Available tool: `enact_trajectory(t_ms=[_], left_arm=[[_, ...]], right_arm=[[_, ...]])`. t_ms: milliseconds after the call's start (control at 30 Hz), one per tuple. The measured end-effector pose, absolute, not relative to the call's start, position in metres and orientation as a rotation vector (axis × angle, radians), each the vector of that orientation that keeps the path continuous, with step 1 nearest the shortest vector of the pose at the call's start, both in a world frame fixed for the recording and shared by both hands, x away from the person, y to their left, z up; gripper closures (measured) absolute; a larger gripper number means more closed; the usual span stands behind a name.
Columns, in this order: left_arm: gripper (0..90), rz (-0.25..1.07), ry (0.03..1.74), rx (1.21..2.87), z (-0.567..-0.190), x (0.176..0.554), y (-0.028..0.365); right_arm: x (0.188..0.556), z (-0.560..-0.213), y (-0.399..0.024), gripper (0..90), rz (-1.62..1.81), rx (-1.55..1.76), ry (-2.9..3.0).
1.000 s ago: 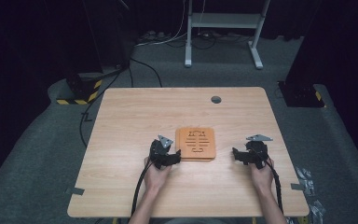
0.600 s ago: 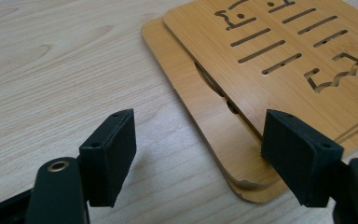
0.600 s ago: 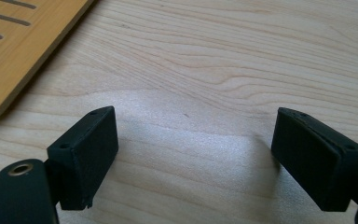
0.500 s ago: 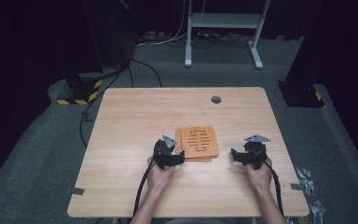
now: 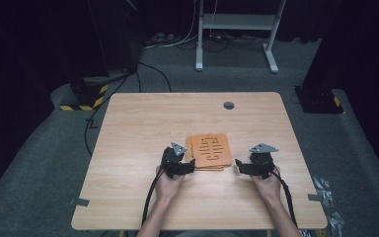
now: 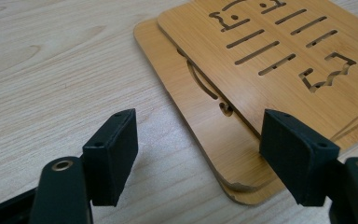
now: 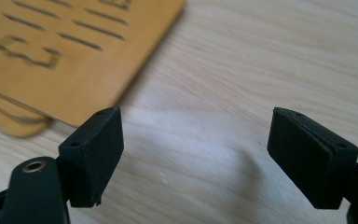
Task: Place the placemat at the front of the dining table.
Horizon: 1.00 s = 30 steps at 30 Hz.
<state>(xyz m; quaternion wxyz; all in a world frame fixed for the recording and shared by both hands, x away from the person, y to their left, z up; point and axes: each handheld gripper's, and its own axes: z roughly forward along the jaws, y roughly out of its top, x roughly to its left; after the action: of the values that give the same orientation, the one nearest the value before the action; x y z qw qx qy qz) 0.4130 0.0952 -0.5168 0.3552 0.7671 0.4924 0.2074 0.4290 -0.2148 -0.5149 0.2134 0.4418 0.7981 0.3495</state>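
2 stacked bamboo boards (image 5: 208, 151) with cut-out slots are seen lying on the bench (image 5: 143, 128), between both tools. No readable writing is found. The left hand-held gripper (image 5: 190, 167) is spread at their corner, pinching nothing. The right hand-held gripper (image 5: 238, 166), just narrowed, is spread over bare wood.

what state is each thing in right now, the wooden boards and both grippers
top board: flat on the lower one, skewed so their edges don't line up
lower board: flat on the table, its edge sticking out from under the top board
left gripper: open, the boards' corner between its jaws, not clamped
right gripper: open after just closing partway, nothing between its jaws, beside the boards
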Motion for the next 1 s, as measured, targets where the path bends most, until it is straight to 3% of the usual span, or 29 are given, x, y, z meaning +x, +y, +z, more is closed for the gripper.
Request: enact_trajectory(t_ms=[333, 1000], left_arm=[[31.3, 0.540, 1.258, 1.994, -0.510, 0.417, 0.094], [42.3, 0.462, 1.220, 1.971, -0.491, 0.431, 0.102]], right_arm=[[0.437, -0.513, -0.190, 21.4, 1.044, 1.208, 2.242], [0.444, -0.516, -0.192, 24.7, 1.047, 1.276, 2.225]])
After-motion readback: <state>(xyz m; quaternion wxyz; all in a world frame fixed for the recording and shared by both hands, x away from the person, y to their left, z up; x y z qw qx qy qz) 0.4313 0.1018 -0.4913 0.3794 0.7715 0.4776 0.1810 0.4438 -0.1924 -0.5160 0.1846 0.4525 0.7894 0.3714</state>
